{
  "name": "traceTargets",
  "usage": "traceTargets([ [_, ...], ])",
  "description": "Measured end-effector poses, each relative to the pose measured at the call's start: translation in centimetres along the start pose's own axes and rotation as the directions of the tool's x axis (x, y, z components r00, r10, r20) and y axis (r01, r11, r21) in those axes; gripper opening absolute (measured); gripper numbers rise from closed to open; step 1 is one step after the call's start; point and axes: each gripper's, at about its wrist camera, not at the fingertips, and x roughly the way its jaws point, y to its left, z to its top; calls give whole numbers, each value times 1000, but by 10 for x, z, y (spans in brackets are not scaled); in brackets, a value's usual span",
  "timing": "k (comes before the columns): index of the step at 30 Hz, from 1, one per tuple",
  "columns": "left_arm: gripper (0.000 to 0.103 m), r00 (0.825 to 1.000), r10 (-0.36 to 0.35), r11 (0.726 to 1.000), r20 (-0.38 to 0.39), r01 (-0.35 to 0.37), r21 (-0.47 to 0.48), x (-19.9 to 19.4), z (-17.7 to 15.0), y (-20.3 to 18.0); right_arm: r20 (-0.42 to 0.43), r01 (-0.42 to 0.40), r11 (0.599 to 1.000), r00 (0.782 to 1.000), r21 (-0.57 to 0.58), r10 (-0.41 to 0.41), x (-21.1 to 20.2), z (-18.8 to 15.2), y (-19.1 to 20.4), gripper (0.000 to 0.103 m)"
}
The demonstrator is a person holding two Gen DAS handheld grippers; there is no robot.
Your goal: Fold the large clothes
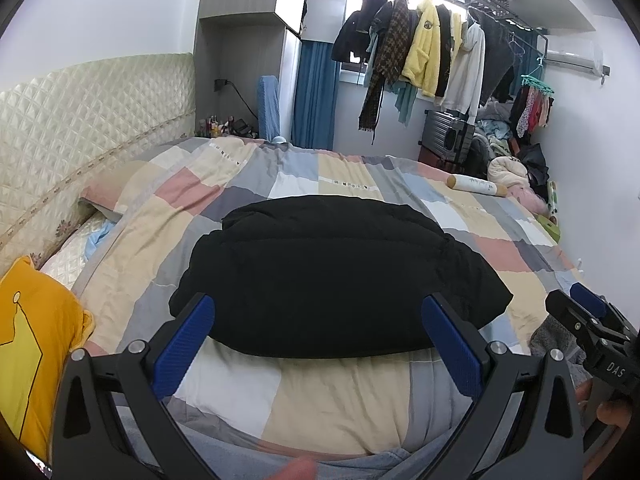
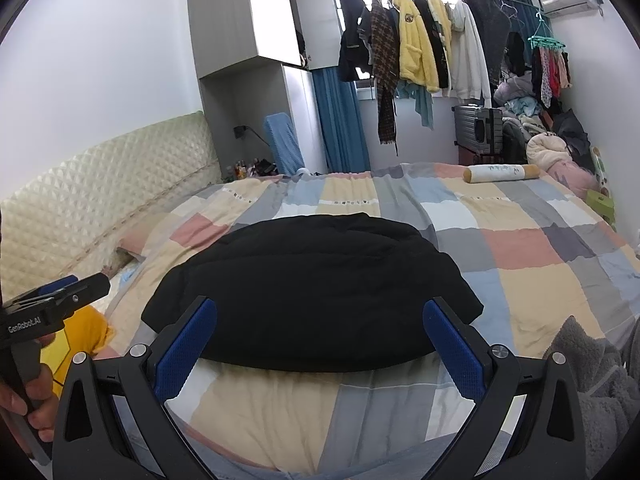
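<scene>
Both grippers, left gripper [image 1: 318, 320] and right gripper [image 2: 320, 322], gape wide before the folded black garment [image 1: 336, 276] lying crosswise.

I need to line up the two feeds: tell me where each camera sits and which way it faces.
Left wrist: on the left gripper, open, above the near bed edge, facing the black garment; the right gripper shows at its right, fingers below.
Right wrist: on the right gripper, open, facing the same way; the left gripper shows at its left, held by a hand.
Shared: garment, bed, headboard, hanging clothes.
</scene>
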Motion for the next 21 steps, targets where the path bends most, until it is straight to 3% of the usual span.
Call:
traceTargets([
  [21,103,1000,7,1000,-10,-7,5,-2,-3,-2,-2,12,1000,1000,-1,-12,2,-2,-8,103],
])
